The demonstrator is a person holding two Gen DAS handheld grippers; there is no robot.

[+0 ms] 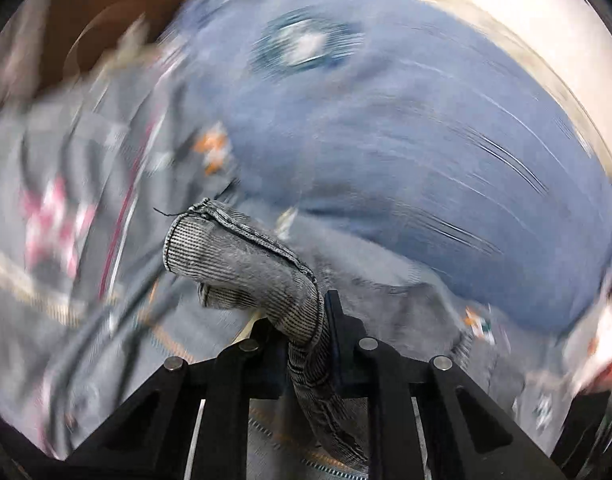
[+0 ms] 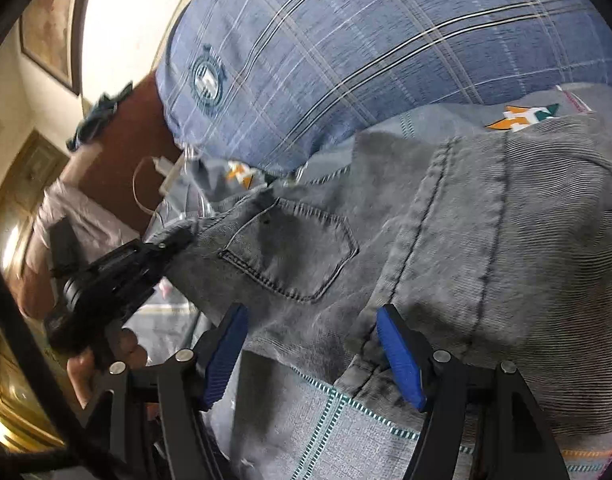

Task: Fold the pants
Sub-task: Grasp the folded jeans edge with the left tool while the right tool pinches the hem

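- Blue plaid pillow (image 2: pixel 385 40) lies behind, on the patterned bedspread (image 2: pixel 345 432).
- Grey jeans (image 2: pixel 485 240) lie crumpled on it; heavy, limp denim, probably best pinched at hems or waistband.
- Left gripper (image 1: pixel 306 320) clamps a jeans edge.
- Right gripper (image 2: pixel 311 356) gapes, empty.

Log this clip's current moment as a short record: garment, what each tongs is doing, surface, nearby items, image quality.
garment: grey jeans, back pocket facing up, lying rumpled
left tongs: shut on a fold of the jeans' edge
right tongs: open, blue pads on either side of the jeans' near edge, nothing gripped
surface: grey patterned bedsheet
nearby: blue checked pillow behind the jeans
image quality: left wrist view heavily motion-blurred; right wrist view sharp
fold state: no neat fold visible yet
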